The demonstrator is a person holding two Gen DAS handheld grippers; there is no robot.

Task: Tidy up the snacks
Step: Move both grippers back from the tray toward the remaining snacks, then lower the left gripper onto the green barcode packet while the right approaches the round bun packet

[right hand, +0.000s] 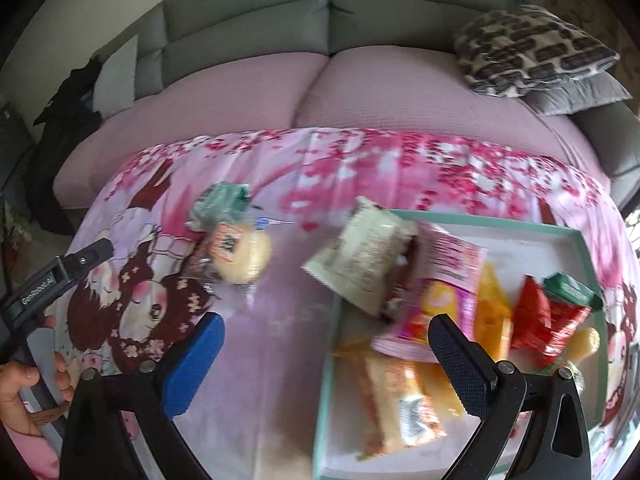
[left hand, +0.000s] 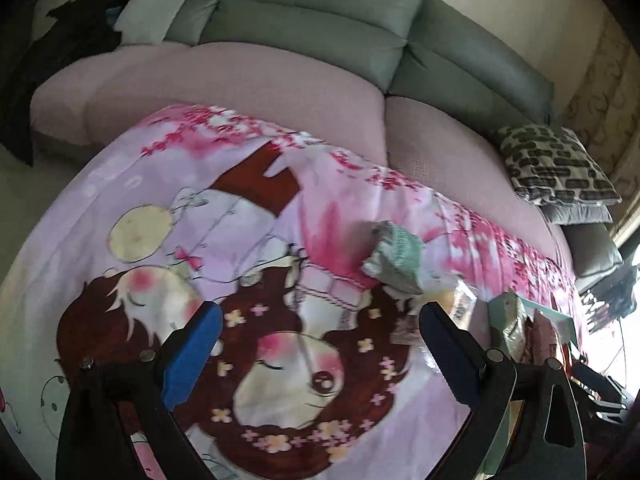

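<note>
My right gripper (right hand: 328, 360) is open with nothing between its fingers, over the cloth at the left edge of a white tray with a mint rim (right hand: 480, 220). Several snack packets lie in the tray: a pink one (right hand: 440, 280), a red one (right hand: 536, 320) and an orange-white one (right hand: 400, 400). A blurred cream packet (right hand: 364, 256) hangs over the tray's left rim. Left of the tray, a green packet (right hand: 224, 200) and a wrapped yellow bun (right hand: 240, 256) rest on the cloth. My left gripper (left hand: 320, 344) is open and empty, short of the green packet (left hand: 396, 256).
The pink cartoon-print cloth (left hand: 240, 208) covers the table. Behind it stands a sofa with a pink seat cover (right hand: 360, 92) and a patterned cushion (right hand: 532, 52) at the right. A hand (right hand: 24, 380) holds the left gripper's handle. Dark clothing (left hand: 80, 40) lies on the sofa's left end.
</note>
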